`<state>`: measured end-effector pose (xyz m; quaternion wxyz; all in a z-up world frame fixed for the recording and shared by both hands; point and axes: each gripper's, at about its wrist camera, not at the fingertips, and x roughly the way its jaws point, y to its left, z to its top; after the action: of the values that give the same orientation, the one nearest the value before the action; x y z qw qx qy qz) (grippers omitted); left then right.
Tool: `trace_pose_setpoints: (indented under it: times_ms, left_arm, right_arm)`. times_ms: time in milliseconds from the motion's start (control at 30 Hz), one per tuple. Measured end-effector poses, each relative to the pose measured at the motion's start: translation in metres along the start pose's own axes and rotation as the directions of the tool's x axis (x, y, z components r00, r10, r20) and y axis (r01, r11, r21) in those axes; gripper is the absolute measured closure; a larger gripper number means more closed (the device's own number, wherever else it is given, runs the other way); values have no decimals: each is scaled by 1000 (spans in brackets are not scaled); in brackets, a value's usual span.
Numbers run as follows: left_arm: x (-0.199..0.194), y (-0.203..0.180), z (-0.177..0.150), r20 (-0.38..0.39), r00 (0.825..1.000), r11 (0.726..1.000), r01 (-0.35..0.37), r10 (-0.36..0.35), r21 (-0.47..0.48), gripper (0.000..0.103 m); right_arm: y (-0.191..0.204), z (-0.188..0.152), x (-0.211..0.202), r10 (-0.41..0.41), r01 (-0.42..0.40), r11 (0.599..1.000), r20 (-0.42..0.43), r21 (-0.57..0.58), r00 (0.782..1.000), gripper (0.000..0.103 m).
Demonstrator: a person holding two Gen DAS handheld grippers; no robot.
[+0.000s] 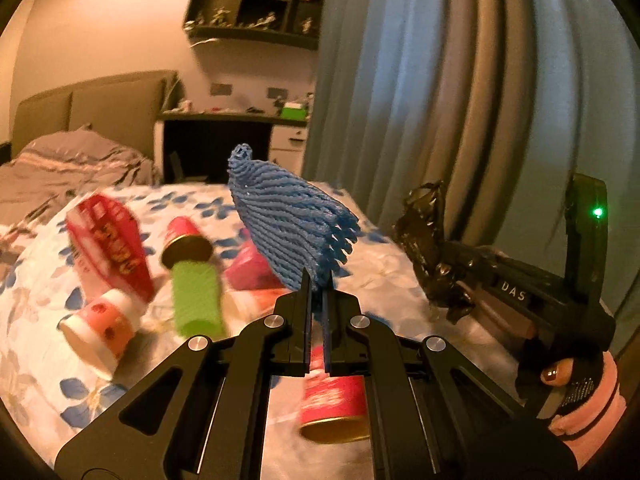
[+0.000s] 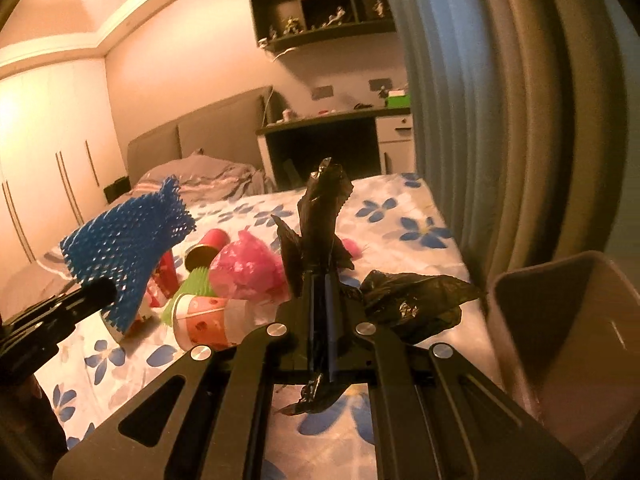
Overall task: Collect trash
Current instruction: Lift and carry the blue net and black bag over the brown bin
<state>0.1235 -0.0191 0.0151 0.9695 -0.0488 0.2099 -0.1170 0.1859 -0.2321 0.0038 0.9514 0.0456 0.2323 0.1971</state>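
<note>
The blue foam net (image 1: 292, 220) stands up out of the left tongs (image 1: 317, 280), whose jaws are pinched together on its lower edge so the mesh fans upward and away from them, clear of the bed (image 1: 380, 276). Off to the right of those tongs, the right tongs (image 2: 320, 276) are clamped on a crumpled piece of black plastic (image 2: 320, 216), one end poking up past the tips and a tail hanging out behind the jaws. A second wad of black plastic (image 2: 412, 304) lies on the flowered bedspread just to the right of the right tongs.

Beyond and to the left of the left tongs, the rest of the litter sits on the bedspread: a red carton (image 1: 108, 244), a red tube with a gold rim (image 1: 186, 240) touching a green foam sleeve (image 1: 198, 300), and a white paper cup with red dots (image 1: 100, 328) lying on its side. A pink plastic bag (image 2: 244, 268) lies between the two tongs, just ahead of them. Under the left tongs lies another red can (image 1: 336, 408). At the far right of the right tongs stands a brown bin (image 2: 568, 340) beside the bed, against the grey-blue curtain (image 2: 500, 120)
</note>
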Motion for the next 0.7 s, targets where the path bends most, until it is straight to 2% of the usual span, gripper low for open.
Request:
trace_pose_setpoints:
  times_ms: [167, 333, 567, 700]
  left_arm:
    - [10, -40, 7, 3, 997, 995, 76, -77, 58, 100]
    - [27, -91, 8, -16, 986, 976, 168, -168, 139, 100]
    - [55, -151, 9, -30, 957, 941, 288, -287, 178, 100]
    - [71, -180, 8, -49, 934, 919, 356, -353, 171, 100]
  right_arm:
    - [-18, 0, -25, -42, 41, 999, 42, 21, 998, 97]
    - [-44, -1, -49, -102, 98, 994, 80, 56, 992, 97]
    - [-87, -5, -84, -211, 197, 974, 123, 113, 970, 97]
    - [-111, -7, -99, -263, 242, 959, 141, 147, 954, 97]
